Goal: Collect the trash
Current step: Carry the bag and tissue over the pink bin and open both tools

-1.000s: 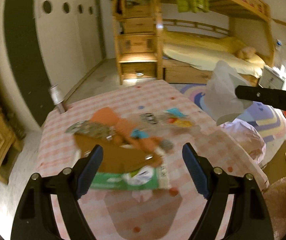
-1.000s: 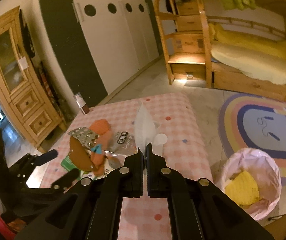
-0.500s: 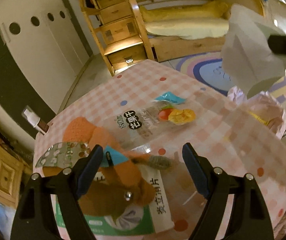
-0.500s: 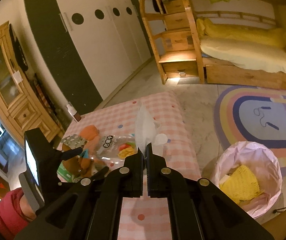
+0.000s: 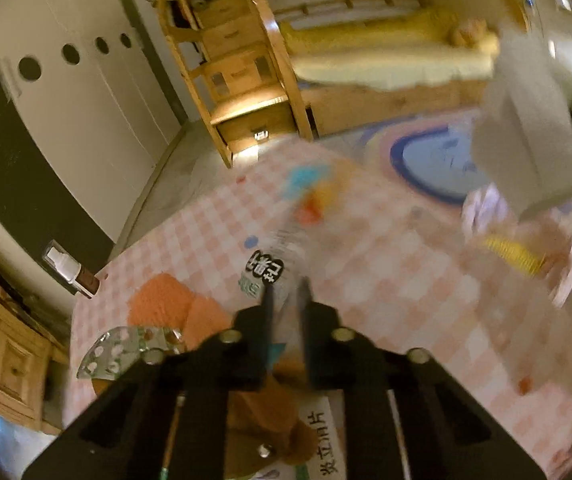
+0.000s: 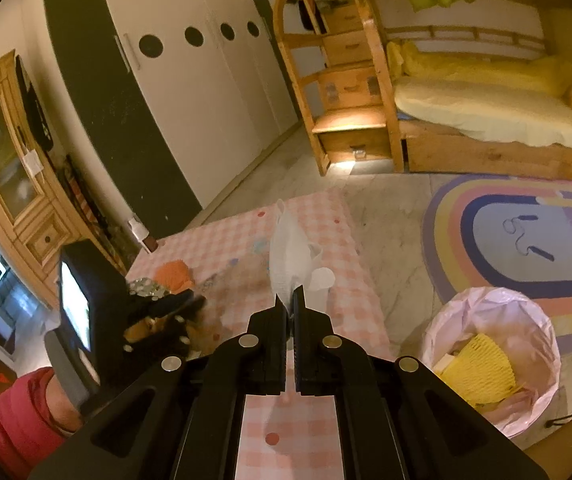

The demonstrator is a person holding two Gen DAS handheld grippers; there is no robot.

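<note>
Left gripper (image 5: 284, 292): fingers nearly together, clamped on the clear pouch (image 5: 282, 256) at its near edge, centre of the left view.
Right gripper (image 6: 289, 304): pressed together on the white bag (image 6: 287, 256), which stands up from the fingertips in mid frame of the right view.
Pouch: thin see-through film with printed fruit, blurred; judged very light, limp and slick, so a pinch well in from the edge is safer than one at the rim.
White bag: thin, crumpled, floppy; judged near weightless, held by its lower end; likely to sway in transit.
Bin (image 6: 491, 354): pink-lined, on the floor at lower right of the right view, beside the table (image 6: 325, 280); something yellow already inside.
Left on the table: orange cloth (image 5: 166, 306), one; blister pack (image 5: 120, 352), one; green-and-white packet (image 5: 325, 440), one, partly hidden; a brown item under the gripper, unclear.
Count: two grippers, two items held, one bin.
Other: one small bottle (image 5: 72, 272) at the table's far left corner.
</note>
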